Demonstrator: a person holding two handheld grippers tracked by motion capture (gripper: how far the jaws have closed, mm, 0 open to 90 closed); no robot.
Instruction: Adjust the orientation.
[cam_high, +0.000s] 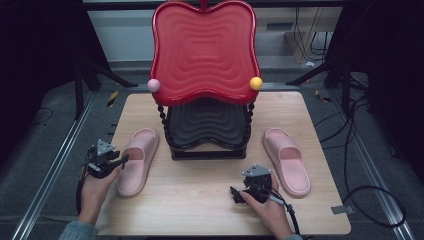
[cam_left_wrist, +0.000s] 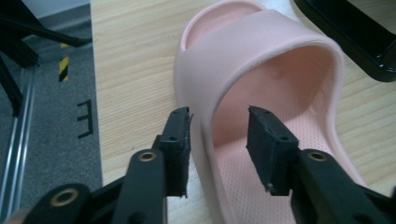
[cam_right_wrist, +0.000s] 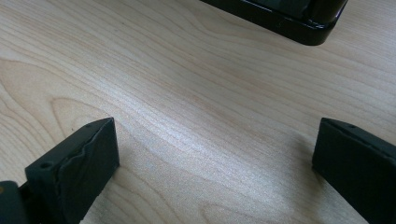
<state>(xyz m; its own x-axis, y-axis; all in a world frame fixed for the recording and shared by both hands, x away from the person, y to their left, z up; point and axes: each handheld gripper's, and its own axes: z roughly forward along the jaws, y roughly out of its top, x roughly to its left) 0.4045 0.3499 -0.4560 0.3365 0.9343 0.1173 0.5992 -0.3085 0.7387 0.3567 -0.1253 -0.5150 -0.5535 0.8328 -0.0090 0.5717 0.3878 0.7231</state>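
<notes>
Left gripper (cam_left_wrist: 218, 140) straddles the strap wall of the pink slipper (cam_left_wrist: 261, 93) near the table's (cam_high: 210, 210) left edge, jaws narrowed but not yet pressing, likely for a lift; right gripper (cam_right_wrist: 215, 154) rests spread over bare wood near the front edge.

The pink slipper (cam_left_wrist: 261, 70) looks like soft matt foam, its insole finely dimpled; the table (cam_right_wrist: 196, 93) shows pale wood grain with a faint sheen; the red tray (cam_high: 204, 50) is glossy ribbed plastic; the jaw pads (cam_left_wrist: 180, 140) are matt black rubber.
</notes>
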